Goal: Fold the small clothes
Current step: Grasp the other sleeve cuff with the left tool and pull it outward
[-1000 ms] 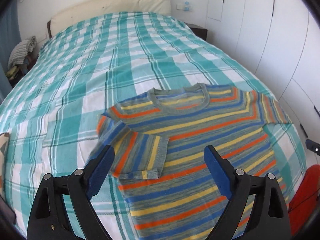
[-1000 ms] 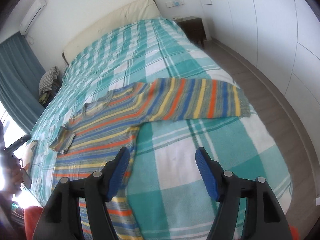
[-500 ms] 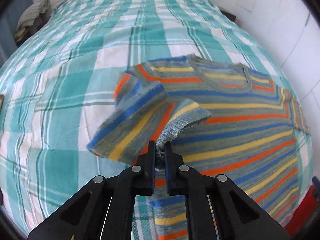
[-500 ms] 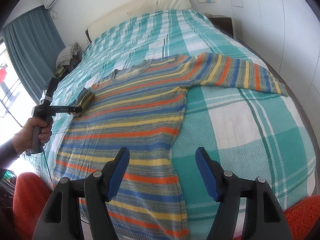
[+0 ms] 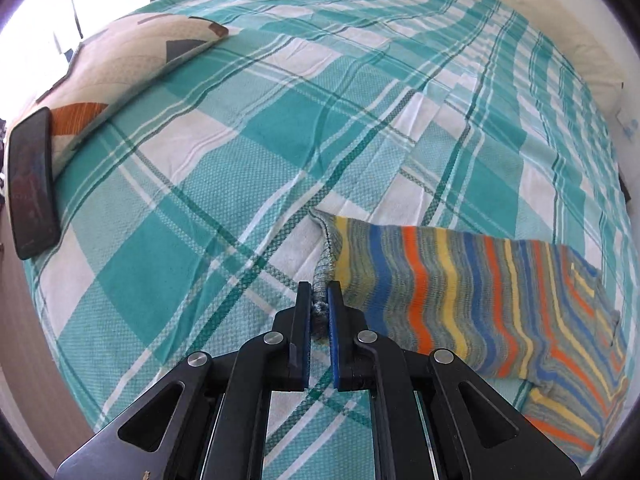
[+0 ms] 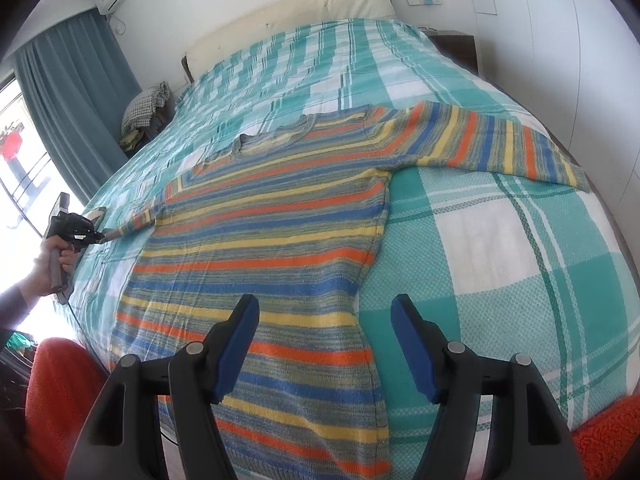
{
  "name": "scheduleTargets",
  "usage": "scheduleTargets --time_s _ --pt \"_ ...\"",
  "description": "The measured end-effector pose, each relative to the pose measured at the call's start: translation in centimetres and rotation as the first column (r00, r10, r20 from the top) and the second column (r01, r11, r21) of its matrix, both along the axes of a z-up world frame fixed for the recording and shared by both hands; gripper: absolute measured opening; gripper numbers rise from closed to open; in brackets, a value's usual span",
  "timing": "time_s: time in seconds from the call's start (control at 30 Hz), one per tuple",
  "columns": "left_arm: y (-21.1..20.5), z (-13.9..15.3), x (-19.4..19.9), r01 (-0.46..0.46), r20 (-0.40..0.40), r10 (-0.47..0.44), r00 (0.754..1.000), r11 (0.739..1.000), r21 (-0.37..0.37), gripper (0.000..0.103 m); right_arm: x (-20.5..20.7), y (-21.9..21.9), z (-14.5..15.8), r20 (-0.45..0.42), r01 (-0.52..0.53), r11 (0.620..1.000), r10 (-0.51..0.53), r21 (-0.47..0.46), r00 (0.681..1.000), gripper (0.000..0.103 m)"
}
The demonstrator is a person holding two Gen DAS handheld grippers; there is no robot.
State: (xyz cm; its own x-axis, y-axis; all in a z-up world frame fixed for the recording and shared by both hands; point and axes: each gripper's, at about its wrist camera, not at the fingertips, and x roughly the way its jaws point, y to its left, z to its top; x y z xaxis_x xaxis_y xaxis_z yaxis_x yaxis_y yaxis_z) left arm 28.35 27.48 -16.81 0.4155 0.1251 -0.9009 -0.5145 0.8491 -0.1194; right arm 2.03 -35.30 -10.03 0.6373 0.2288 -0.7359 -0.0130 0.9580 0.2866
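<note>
A striped knit sweater (image 6: pixel 280 216) in blue, orange, yellow and grey lies flat on the teal checked bedspread (image 6: pixel 500 248), neck towards the headboard. Its right sleeve (image 6: pixel 500 144) stretches out to the right. My left gripper (image 5: pixel 319 300) is shut on the cuff of the left sleeve (image 5: pixel 460 280) and holds it pulled out to the left, low over the bed; it also shows in the right wrist view (image 6: pixel 102 234). My right gripper (image 6: pixel 324 312) is open and empty, above the sweater's lower right side near the hem.
A patterned cushion (image 5: pixel 120 60) with a black phone (image 5: pixel 32 176) on it lies at the bed's left edge. White wardrobe doors (image 6: pixel 580 40) run along the right. A nightstand (image 6: pixel 456 44), a blue curtain (image 6: pixel 68 92) and orange cloth (image 6: pixel 56 392) are nearby.
My left gripper closed on the folded-in left sleeve's cuff and pulled it out to the left, unfolding it. My right gripper drew back towards the hem and stayed open.
</note>
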Motion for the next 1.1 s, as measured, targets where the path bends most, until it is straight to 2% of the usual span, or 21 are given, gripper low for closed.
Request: scheduleTargets --time_s 0.13,0.23,0.33,0.43,0.5,0.53,0.57,0.63,0.73,0.77,0.8,0.83,0.93,1.03,1.1 --pt "1.2 -1.6 -0.2 -0.042 -0.023 0.041 0.999 0.998 -0.042 0.005 -0.1 0.2 -0.3 -0.006 -0.008 1.0 0.008 -0.012 1.0 0.068" --pt "1.4 -1.9 -0.6 -0.021 -0.021 0.019 1.0 0.998 -0.057 0.007 0.1 0.1 -0.6 -0.019 -0.007 1.0 0.007 -0.007 1.0 0.068" --pt "2.6 -1.8 -1.6 -0.067 -0.049 0.066 0.997 0.997 -0.033 0.005 0.2 0.1 -0.7 -0.021 -0.008 1.0 0.008 -0.003 1.0 0.068" --pt "5.0 -1.1 -3.0 -0.106 -0.01 0.105 0.994 0.989 -0.108 0.006 0.2 0.1 -0.7 -0.018 -0.01 1.0 0.01 -0.001 1.0 0.068" --pt "6.0 -0.4 -3.2 -0.087 0.051 0.098 0.994 0.978 -0.192 0.031 0.2 0.1 -0.7 -0.017 -0.011 1.0 0.011 0.001 1.0 0.068" --pt "6.3 0.0 -3.0 -0.076 0.072 0.094 0.993 0.973 -0.217 0.055 0.3 0.1 -0.7 -0.018 -0.013 1.0 0.013 0.001 1.0 0.068" --pt "6.3 0.4 -2.7 -0.07 0.092 0.092 0.992 0.973 -0.22 0.069 0.4 0.2 -0.8 -0.021 -0.015 1.0 0.015 0.0 1.0 0.068" --pt "5.6 0.4 -1.3 -0.035 0.101 0.058 0.993 0.976 -0.215 0.076 0.6 0.5 -1.0 -0.027 -0.023 1.0 0.022 -0.005 0.999 0.068" --pt "3.4 -1.3 1.5 0.05 0.028 -0.046 0.999 0.979 -0.195 0.074 0.7 1.0 -1.3 -0.034 -0.034 0.999 0.033 -0.023 0.999 0.068" --pt "2.4 -2.0 2.2 0.075 0.0 -0.076 0.997 0.983 -0.167 0.057 0.7 1.2 -1.3 -0.034 -0.038 0.999 0.036 -0.032 0.999 0.068" --pt "1.4 -2.5 2.7 0.096 -0.024 -0.099 0.995 0.989 -0.115 0.036 0.7 1.3 -1.3 -0.035 -0.04 0.998 0.038 -0.042 0.999 0.068" --pt "0.5 -2.8 3.1 0.113 -0.061 -0.116 0.991 0.992 -0.049 0.005 0.7 1.4 -1.3 -0.035 -0.04 0.998 0.039 -0.05 0.999 0.068" --pt "-0.8 -2.7 3.3 0.087 -0.093 -0.077 0.993 0.989 0.116 0.003 0.7 1.5 -1.4 -0.038 -0.036 0.997 0.033 -0.069 0.999 0.068" --pt "-1.0 -3.1 3.4 0.063 -0.093 -0.052 0.994 0.989 0.13 0.003 0.8 1.2 -1.5 -0.042 -0.025 0.997 0.022 -0.074 0.999 0.068" --pt "-0.7 -3.1 3.1 0.045 -0.077 -0.037 0.996 0.993 0.111 0.007 0.9 0.8 -1.5 -0.045 -0.009 0.997 0.005 -0.078 0.999 0.068"
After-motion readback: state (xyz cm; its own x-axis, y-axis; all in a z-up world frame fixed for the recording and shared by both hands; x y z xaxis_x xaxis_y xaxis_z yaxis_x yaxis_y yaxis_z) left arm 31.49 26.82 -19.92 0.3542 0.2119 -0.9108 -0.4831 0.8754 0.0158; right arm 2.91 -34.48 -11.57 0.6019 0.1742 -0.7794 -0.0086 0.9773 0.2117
